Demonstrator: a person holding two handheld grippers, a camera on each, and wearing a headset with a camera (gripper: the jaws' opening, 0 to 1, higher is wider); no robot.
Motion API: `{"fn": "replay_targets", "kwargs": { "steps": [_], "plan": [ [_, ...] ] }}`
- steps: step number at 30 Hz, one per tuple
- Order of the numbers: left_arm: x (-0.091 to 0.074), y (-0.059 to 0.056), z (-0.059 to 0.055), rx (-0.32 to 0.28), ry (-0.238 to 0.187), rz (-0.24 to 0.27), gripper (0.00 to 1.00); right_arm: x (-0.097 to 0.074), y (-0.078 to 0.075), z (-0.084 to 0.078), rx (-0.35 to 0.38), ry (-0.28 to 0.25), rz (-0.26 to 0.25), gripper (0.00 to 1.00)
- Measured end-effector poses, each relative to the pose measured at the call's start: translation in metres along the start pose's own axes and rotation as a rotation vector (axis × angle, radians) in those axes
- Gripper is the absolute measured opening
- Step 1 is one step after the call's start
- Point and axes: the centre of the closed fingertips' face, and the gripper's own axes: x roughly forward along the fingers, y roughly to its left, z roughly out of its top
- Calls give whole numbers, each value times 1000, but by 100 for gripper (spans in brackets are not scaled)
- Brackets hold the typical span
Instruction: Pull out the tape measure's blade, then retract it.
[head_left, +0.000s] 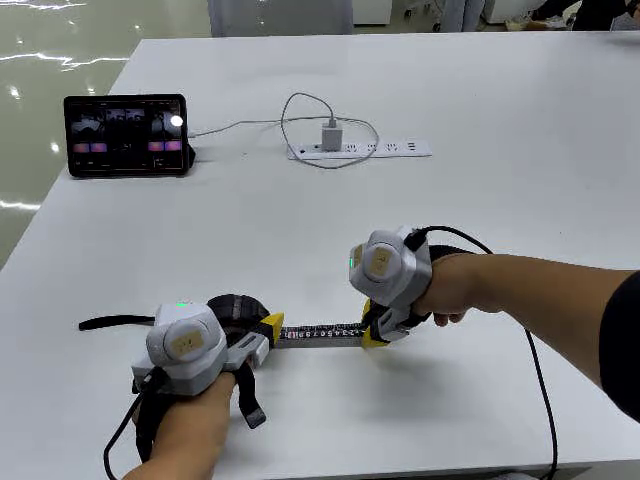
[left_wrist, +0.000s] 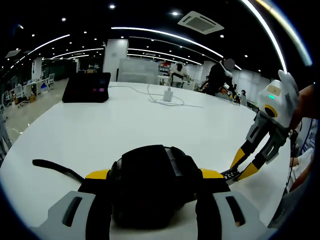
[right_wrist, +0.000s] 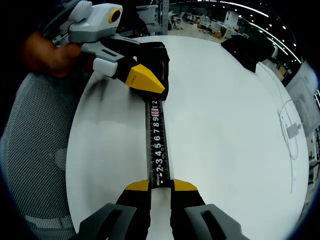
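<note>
The black tape measure case (head_left: 236, 310) lies on the white table at the lower left, and my left gripper (head_left: 262, 333) is shut on it. In the left gripper view the case (left_wrist: 150, 182) sits between the yellow-tipped jaws of my left gripper (left_wrist: 155, 174). A short length of numbered blade (head_left: 320, 331) runs right from the case to my right gripper (head_left: 373, 337), which is shut on the blade's end. In the right gripper view the blade (right_wrist: 158, 145) stretches from my right gripper (right_wrist: 161, 186) up to the case (right_wrist: 152, 60). A black strap (head_left: 115, 322) trails left from the case.
A tablet (head_left: 127, 134) stands at the back left. A white power strip (head_left: 385, 149) with a charger and looped cable (head_left: 300, 125) lies at the back centre. The table's (head_left: 480, 90) left edge is near the tablet. A mesh chair (right_wrist: 35, 150) is beside the table.
</note>
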Motion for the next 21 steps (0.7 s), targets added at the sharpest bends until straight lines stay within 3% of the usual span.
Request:
{"fn": "replay_targets", "kwargs": {
  "steps": [21],
  "plan": [
    [0, -2, -1, -5, 5, -19, 64, 5, 0, 10, 8, -37, 0, 11]
  ]
}}
